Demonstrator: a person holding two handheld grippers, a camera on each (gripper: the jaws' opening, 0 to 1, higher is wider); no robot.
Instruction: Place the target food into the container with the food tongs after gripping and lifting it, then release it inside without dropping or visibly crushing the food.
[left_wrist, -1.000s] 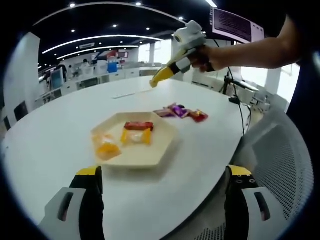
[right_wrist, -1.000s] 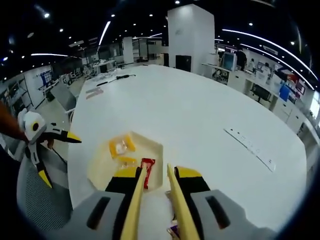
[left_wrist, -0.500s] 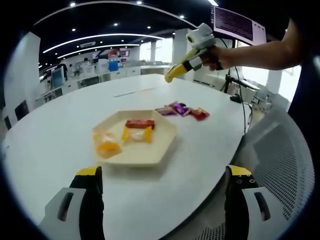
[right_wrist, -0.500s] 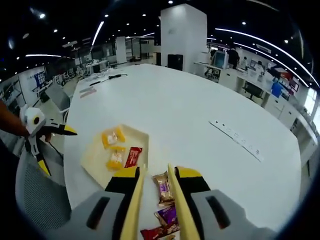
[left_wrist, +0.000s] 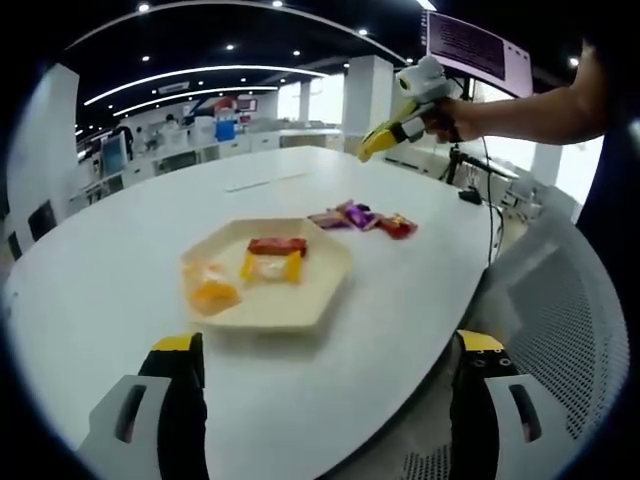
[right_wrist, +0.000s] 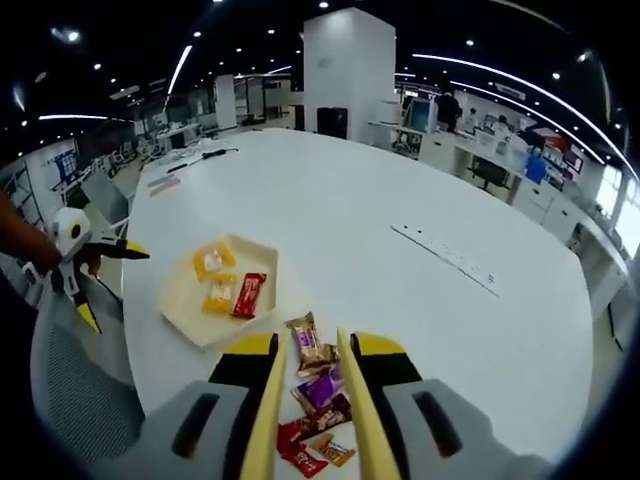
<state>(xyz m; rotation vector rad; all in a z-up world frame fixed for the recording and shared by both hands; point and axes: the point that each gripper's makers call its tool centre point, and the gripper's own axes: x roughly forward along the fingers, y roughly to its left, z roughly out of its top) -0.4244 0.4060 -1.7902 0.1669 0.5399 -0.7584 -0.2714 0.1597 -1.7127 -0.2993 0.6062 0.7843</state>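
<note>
The right gripper clamps the yellow food tongs above loose snack packets. The left gripper stands wide apart, empty. The hexagonal tray on the white table holds a red bar and yellow packets.

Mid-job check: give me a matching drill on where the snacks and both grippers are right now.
Things:
1. red wrapped bar
2. purple wrapped snack
3. left gripper
4. yellow food tongs

Places or states:
A. on the white table, outside the tray
B. clamped in the right gripper
C. inside the cream hexagonal tray
D. jaws wide apart, empty

Pairs: 1-C, 2-A, 3-D, 4-B
</note>
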